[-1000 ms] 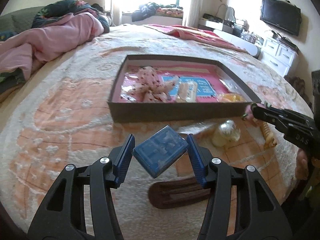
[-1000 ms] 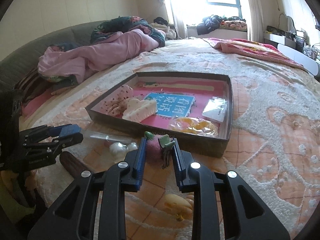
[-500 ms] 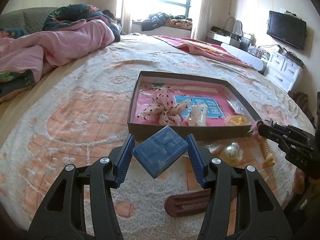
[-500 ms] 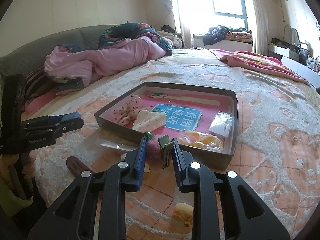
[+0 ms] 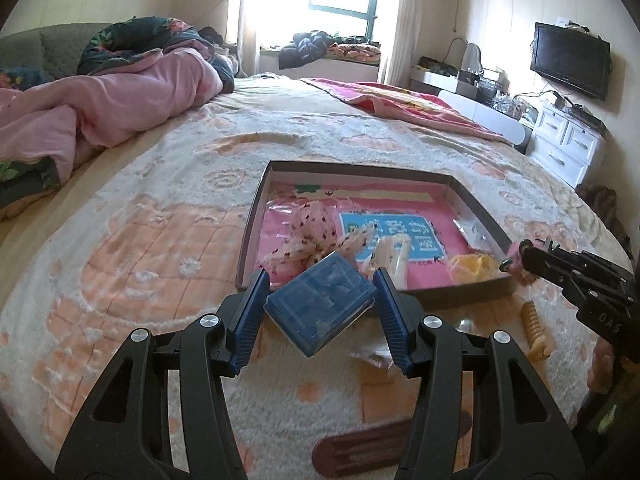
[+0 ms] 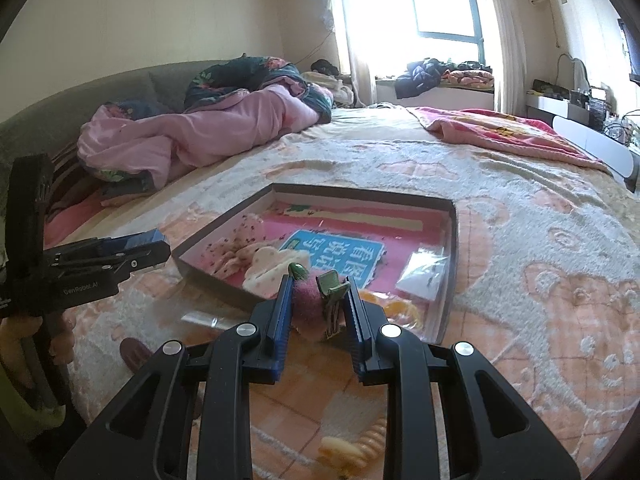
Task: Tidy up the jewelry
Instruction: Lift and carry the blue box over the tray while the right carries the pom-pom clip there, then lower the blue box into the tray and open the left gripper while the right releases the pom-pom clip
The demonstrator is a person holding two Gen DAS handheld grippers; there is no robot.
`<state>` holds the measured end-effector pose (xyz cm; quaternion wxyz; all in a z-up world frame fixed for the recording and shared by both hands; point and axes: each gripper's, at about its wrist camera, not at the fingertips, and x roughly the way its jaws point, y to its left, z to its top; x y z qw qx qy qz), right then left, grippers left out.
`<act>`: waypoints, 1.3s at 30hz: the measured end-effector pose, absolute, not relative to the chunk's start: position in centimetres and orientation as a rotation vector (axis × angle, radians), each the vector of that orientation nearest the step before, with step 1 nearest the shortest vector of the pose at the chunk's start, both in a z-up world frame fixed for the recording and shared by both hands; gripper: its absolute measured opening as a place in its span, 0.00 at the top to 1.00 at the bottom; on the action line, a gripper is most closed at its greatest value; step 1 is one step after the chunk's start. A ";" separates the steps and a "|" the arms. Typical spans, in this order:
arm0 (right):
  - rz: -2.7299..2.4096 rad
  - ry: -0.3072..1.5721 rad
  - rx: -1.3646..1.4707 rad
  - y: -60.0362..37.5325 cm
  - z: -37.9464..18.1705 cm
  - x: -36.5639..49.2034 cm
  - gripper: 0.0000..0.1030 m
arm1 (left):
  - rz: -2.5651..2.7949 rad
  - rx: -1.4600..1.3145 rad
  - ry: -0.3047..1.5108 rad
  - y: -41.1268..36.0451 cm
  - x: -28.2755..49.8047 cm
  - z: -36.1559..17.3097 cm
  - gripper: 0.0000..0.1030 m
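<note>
My left gripper (image 5: 320,304) is shut on a clear blue plastic box (image 5: 322,306), held tilted above the bedspread just before the shallow dark tray (image 5: 248,232). My right gripper (image 6: 318,306) is shut on a pink fuzzy hair clip (image 6: 310,300) with green parts, above the tray's near rim (image 6: 450,280). It shows at the right of the left wrist view (image 5: 516,258). The tray holds a dotted bow (image 5: 310,232), a cream clip (image 5: 394,254), an orange piece (image 5: 474,268) and a clear packet (image 5: 474,234).
On the bedspread before the tray lie a yellow claw clip (image 5: 534,330), a brown barrette (image 5: 372,450) and a clear packet (image 5: 376,354). A pink quilt (image 5: 100,116) is heaped at far left. A TV (image 5: 570,60) and white drawers (image 5: 568,148) stand at right.
Both grippers have risen and drawn back from the tray, each still holding its item. The tray now sits farther away in both views.
</note>
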<state>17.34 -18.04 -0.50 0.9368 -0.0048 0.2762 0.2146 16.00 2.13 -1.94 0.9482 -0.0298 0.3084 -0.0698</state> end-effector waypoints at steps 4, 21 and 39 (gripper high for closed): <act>0.422 0.555 -0.006 -18.5 -0.2 17.8 0.77 | -0.149 -0.048 0.616 1.5 17.0 -1.6 0.57; 0.361 0.567 -0.014 -19.9 0.0 22.0 0.77 | -0.159 -0.001 0.635 0.1 21.4 -2.7 0.57; 0.372 0.690 -0.053 -19.1 -2.5 27.6 0.77 | -0.168 0.009 0.695 0.1 23.8 -4.8 0.57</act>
